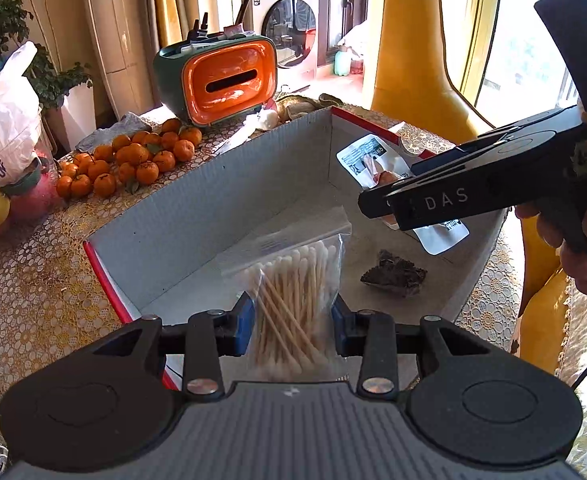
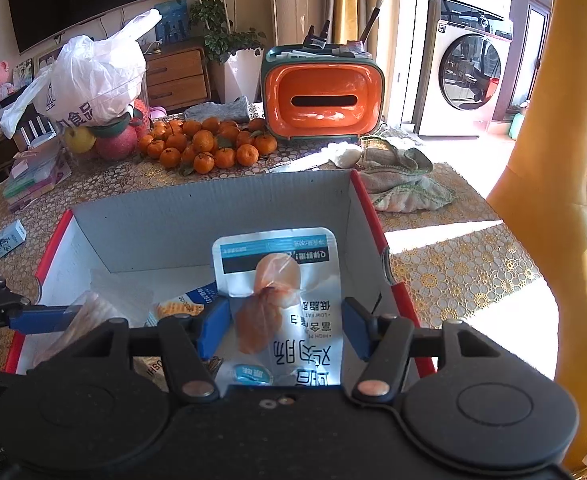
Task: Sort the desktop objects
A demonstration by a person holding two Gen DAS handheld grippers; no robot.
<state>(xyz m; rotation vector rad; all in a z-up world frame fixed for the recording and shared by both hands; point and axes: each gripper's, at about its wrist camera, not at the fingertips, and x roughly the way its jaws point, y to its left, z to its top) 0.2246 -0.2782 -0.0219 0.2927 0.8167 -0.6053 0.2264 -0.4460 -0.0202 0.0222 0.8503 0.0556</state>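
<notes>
1. Here, the cardboard box [image 1: 197, 216] with red edges sits open on the lace-covered table [image 1: 45, 280], and both grippers hang over it.
2. The left gripper [image 1: 293, 320] pinches a clear bag of cotton swabs [image 1: 293, 300] between its blue pads [image 1: 243, 320] — the bag hangs over the near side of the box, its top end tilted toward the box floor.
3. The right gripper [image 2: 285, 328] holds a silver snack packet [image 2: 281, 292] over the right part of the box; the blue fingers [image 2: 213, 326] stand on either side of the packet with visible gaps, so I cannot tell whether they actually clamp it or only frame it.
4. In the left wrist view that packet [image 1: 373, 156] shows at the tip of the right gripper [image 1: 377, 204], by the right wall of the box.
5. A dark crumpled wrapper [image 1: 393, 276] lies on the box floor, below the packet.
6. Behind the box lies a heap of tangerines [image 1: 133, 160] — and further back, an orange-fronted tissue holder [image 1: 221, 76] with brushes standing in it.
7. Left of the box, beyond the tangerines, a white plastic bag [image 1: 1, 128] rests on fruit.
</notes>
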